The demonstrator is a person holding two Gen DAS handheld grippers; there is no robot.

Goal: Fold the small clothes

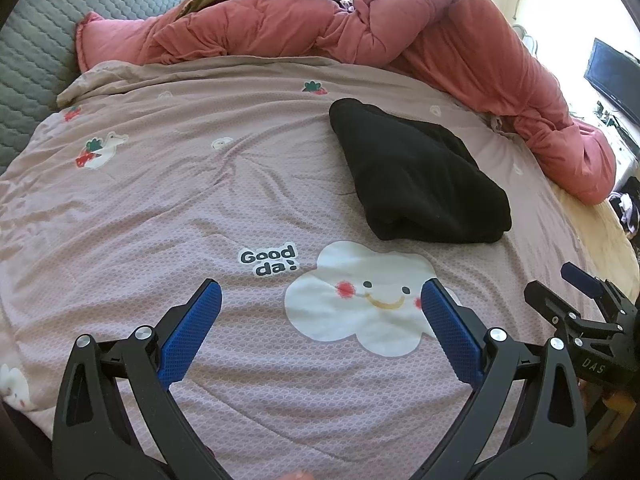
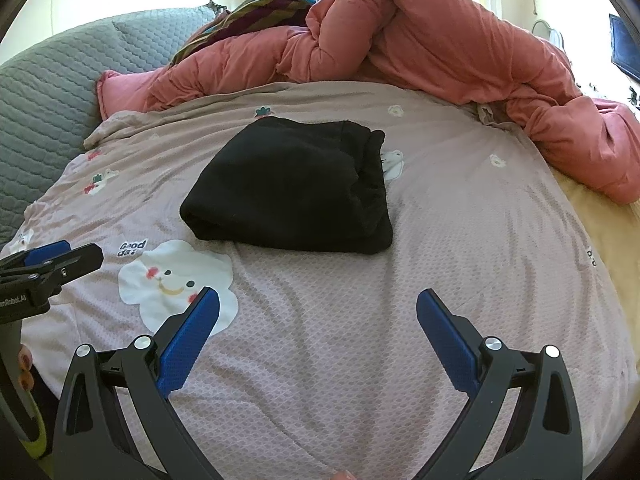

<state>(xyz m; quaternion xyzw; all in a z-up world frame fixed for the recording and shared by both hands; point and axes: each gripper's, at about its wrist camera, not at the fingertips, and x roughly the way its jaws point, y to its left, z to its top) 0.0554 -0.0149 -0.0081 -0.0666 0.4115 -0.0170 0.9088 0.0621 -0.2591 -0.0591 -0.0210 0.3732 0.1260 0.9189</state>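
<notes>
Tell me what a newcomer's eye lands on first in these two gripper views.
First, the folded black garment lying alone on the mauve bedspread, ahead of the open right gripper. Next, the smiling white cloud print beside the "Good da!" lettering, between the fingers of the open left gripper. Behind everything, a rumpled salmon-pink comforter is heaped along the far edge.

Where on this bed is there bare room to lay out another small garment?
Free: the pink sheet between the right claw and the folded black garment, and the wide stretch left of that garment toward the grey quilted cover. Crowded: the far edge and right side, under the bunched red duvet.
</notes>
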